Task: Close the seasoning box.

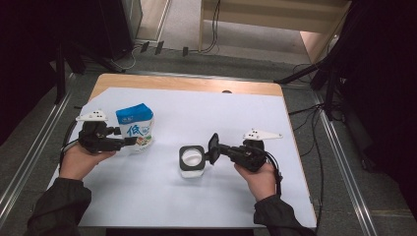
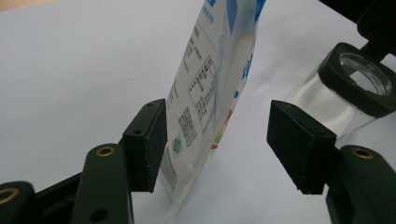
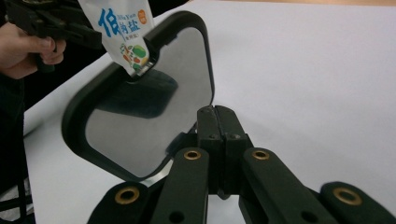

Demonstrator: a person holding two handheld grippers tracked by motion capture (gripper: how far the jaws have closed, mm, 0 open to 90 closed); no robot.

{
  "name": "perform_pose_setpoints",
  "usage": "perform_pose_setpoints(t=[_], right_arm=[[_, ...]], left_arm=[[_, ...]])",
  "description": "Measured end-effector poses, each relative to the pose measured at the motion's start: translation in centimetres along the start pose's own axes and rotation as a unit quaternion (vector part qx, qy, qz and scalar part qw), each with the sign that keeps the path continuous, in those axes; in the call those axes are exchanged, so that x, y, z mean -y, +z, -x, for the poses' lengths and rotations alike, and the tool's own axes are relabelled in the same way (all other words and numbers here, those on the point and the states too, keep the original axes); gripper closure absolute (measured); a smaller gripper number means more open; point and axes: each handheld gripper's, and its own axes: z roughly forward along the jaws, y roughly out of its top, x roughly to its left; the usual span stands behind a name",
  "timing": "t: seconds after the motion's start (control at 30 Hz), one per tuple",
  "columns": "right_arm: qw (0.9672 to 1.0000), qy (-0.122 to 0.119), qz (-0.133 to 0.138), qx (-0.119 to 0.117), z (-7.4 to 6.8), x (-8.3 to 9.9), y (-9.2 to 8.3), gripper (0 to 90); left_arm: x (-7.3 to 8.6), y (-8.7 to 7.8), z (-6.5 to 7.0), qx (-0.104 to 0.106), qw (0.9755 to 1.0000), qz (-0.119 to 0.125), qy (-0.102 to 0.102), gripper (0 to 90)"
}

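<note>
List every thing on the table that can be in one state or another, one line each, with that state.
Salt bag: upright, top sealed, standing between the open jaws of the left gripper, one pad at its side, the other clear.
Clear jar: upright, mouth open, lid off.
Lid: off the jar, held up on edge, pinched by the right gripper.
Right gripper: shut on the lid's rim.
</note>
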Motion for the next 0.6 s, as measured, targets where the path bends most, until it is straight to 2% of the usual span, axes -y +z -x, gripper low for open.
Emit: perform_pose_setpoints(t=[0.13,0.23,0.3,0.37,0.4,0.47,0.6], right_arm=[[1.0000,-0.007,0.005,-0.003,-0.2,-0.3,0.0,90.0],[0.9999,-0.005,0.013,-0.008,-0.3,-0.6,0.0,90.0],[0.9999,-0.003,0.015,-0.009,-0.5,-0.7,0.1,90.0],[0.9998,-0.003,0.014,-0.011,-0.6,-0.8,0.2,90.0],[0.9998,-0.006,0.015,-0.008,-0.6,-0.9,0.3,90.0],[0.9998,-0.007,0.014,-0.009,-0.6,-0.9,0.3,90.0],[0.9998,-0.006,0.015,-0.012,-0.6,-1.0,0.4,90.0]], left_arm=[[0.6,-0.4,0.1,-0.008,1.0000,-0.002,0.005,38.8],[1.5,-0.6,0.1,-0.002,1.0000,0.000,-0.007,38.2],[1.8,-0.6,0.2,-0.008,1.0000,0.000,-0.005,37.8],[2.0,-0.7,0.2,-0.005,1.0000,0.000,-0.004,37.4],[2.1,-0.7,0.3,-0.008,1.0000,0.002,-0.005,37.3],[2.3,-0.7,0.5,-0.025,0.9996,0.007,-0.009,36.9],[2.6,-0.9,0.7,-0.027,0.9996,0.006,-0.007,36.6]])
